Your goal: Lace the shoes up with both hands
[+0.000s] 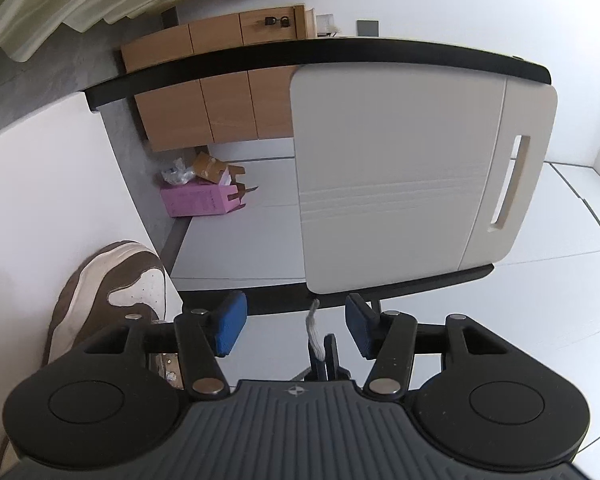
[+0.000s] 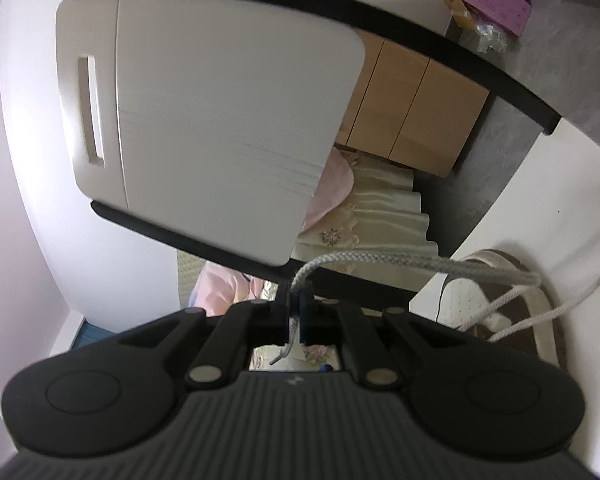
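Lace [image 2: 400, 266] passes hand to hand: right tongs [image 2: 296, 312] pinch its grey end, left tongs [image 1: 296, 326] stand wide, empty. Shoe [image 2: 500, 304] lies on the tabletop [image 2: 540, 208]. Next, probably drawing it taut.

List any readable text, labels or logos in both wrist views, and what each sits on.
No readable words or numbers.
pink box: faint print, too small to read.
left tongs: a small compass-like emblem on the grey housing, no letters.
right tongs: a small pale mark on the housing, blurred.
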### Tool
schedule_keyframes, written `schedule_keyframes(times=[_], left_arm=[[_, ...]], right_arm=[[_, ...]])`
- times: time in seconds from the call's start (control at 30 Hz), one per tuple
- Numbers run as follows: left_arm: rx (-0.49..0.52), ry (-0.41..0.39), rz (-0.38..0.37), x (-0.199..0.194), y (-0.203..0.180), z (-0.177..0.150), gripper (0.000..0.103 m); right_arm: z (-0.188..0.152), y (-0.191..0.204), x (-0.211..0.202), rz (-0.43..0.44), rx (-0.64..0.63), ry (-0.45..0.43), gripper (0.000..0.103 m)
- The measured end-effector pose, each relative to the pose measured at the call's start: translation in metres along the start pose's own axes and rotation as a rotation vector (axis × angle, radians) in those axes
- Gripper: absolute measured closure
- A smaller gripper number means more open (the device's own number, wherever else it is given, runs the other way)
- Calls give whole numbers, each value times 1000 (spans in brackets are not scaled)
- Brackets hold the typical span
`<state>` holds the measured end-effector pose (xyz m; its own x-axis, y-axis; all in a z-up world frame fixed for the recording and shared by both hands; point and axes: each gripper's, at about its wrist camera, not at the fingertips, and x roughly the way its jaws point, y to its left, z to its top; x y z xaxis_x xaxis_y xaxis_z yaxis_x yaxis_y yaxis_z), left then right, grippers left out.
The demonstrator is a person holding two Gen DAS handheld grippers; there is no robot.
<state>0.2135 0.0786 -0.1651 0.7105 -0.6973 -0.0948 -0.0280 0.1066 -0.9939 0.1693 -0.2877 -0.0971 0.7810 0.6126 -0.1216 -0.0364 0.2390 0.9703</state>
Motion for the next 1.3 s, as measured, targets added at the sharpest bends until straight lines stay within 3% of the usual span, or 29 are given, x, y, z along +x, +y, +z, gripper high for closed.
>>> schedule_keyframes(times=[0.2, 0.27, 0.4, 0.5, 0.53, 0.57, 0.7, 0.77, 0.8, 0.83, 1.0, 1.2, 1.3], left_arm=[[-1, -18, -9, -1, 0, 1, 49], [-7, -15, -9, -1, 1, 2, 60], [1, 0, -3, 2, 1, 1, 65], [20, 11, 2, 4, 0, -1, 85], [27, 12, 1, 4, 0, -1, 97], [35, 9, -2, 3, -1, -2, 100], [59, 5, -13, 2, -5, -3, 100], [56, 9, -11, 3, -4, -3, 100], [54, 11, -14, 3, -4, -3, 100], [52, 13, -18, 3, -4, -3, 100], [63, 19, -22, 3, -5, -4, 100], [64, 27, -14, 3, -5, -4, 100], [56, 26, -21, 3, -4, -3, 100]], right_arm=[[4, 0, -6, 0, -3, 13, 98], [4, 1, -6, 0, -2, 16, 98], [2, 1, -7, -5, -3, 25, 98], [2, 1, -6, -7, 0, 25, 98], [2, 0, -6, -6, 3, 25, 97], [2, 0, -6, -5, 5, 26, 97], [1, 0, -3, 17, 23, 44, 94], [1, 0, 0, 31, 33, 70, 86], [0, 0, 2, 36, 34, 86, 73], [-1, 1, 4, 41, 33, 103, 71], [-8, 4, 15, 42, 30, 160, 73], [-16, -2, 24, 29, 75, 182, 90], [-19, 1, 26, 35, 60, 177, 93]])
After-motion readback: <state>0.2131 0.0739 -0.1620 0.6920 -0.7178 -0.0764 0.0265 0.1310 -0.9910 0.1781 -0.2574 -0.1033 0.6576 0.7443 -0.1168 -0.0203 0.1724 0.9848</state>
